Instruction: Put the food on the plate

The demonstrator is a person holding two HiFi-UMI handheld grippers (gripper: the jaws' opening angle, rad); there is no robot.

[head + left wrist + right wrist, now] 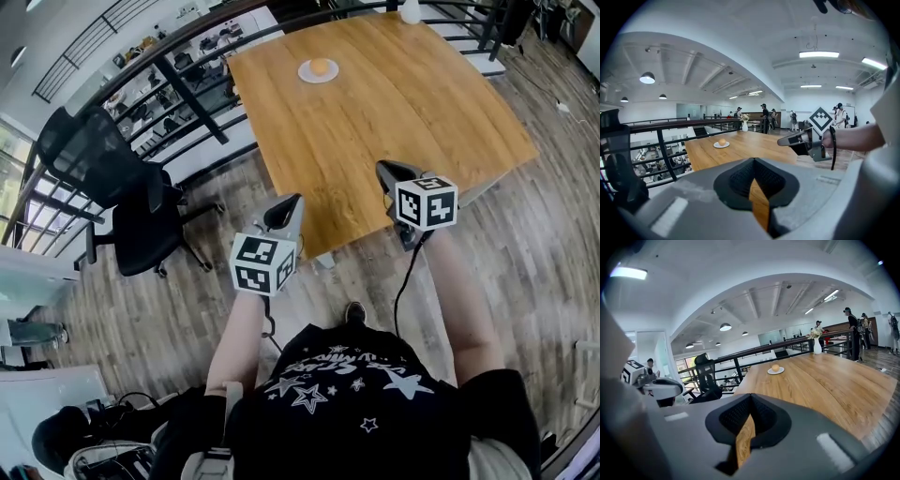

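The left gripper (291,204) has its jaws pressed together with nothing in them, and so does the right gripper (389,173). Both are held side by side at the near edge of the wooden table (422,112), pointing across it. Well away, towards the far side, the round orange-coloured food (320,67) sits on a small white plate (305,75). A black office chair (131,202) stands off to the left by the railing (187,89).
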